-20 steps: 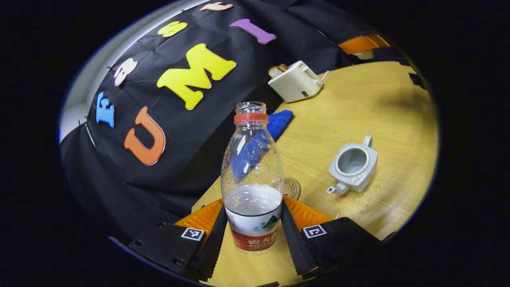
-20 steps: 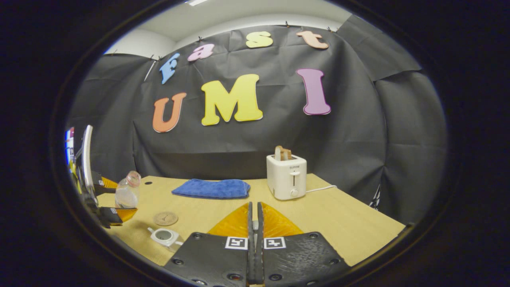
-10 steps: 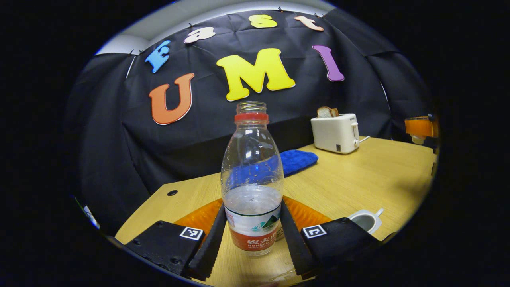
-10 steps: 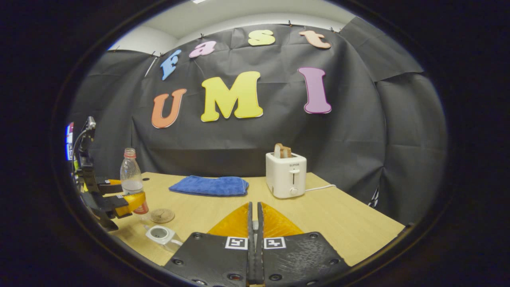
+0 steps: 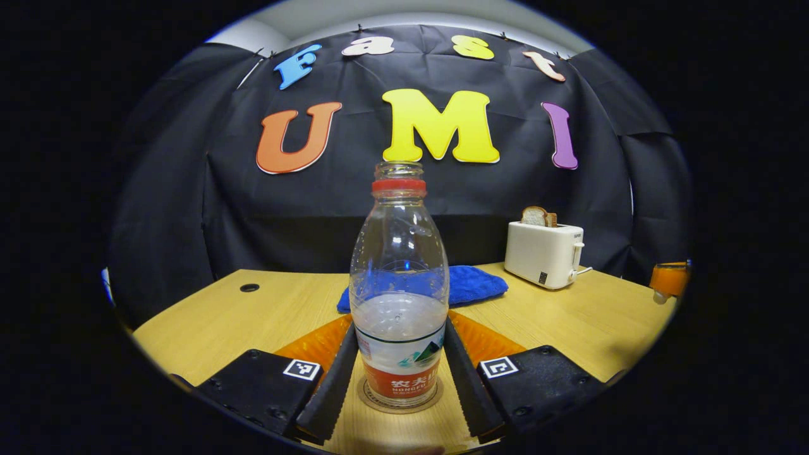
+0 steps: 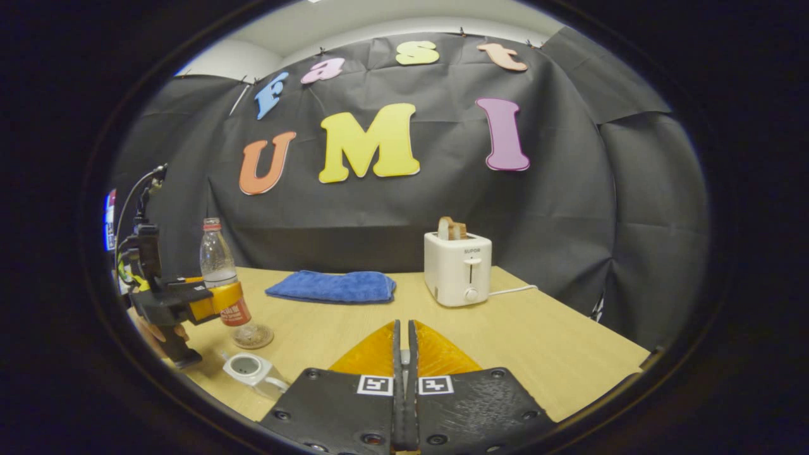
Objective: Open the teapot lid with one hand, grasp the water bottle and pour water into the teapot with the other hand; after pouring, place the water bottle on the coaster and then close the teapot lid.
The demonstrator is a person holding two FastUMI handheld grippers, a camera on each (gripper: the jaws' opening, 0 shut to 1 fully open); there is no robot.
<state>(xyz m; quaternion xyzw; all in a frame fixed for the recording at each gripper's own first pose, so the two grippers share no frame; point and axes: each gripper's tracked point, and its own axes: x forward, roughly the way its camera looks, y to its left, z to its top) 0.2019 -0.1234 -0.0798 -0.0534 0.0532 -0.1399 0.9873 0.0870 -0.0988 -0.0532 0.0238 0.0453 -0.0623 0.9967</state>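
Note:
A clear water bottle (image 5: 399, 284) with a red neck ring, no cap and some water stands upright between my left gripper's (image 5: 398, 379) fingers, which are shut on its labelled lower part. A round coaster (image 5: 398, 404) rings its base; contact is unclear. In the right gripper view the bottle (image 6: 218, 268) and left gripper (image 6: 218, 302) sit at far left over the coaster (image 6: 253, 337). The pale teapot (image 6: 248, 368) stands open in front of them. My right gripper (image 6: 402, 354) is shut, with a pale bit of the teapot lid between its fingers.
A white toaster (image 5: 543, 253) holding bread stands at the back right of the wooden table (image 6: 537, 341), its cord trailing right. A folded blue cloth (image 6: 332, 287) lies at the back middle. A person's hand holds the left gripper.
The left gripper swung from tilted to level and brought the upright bottle down over the coaster; the teapot slid out of its view. The right gripper barely moved.

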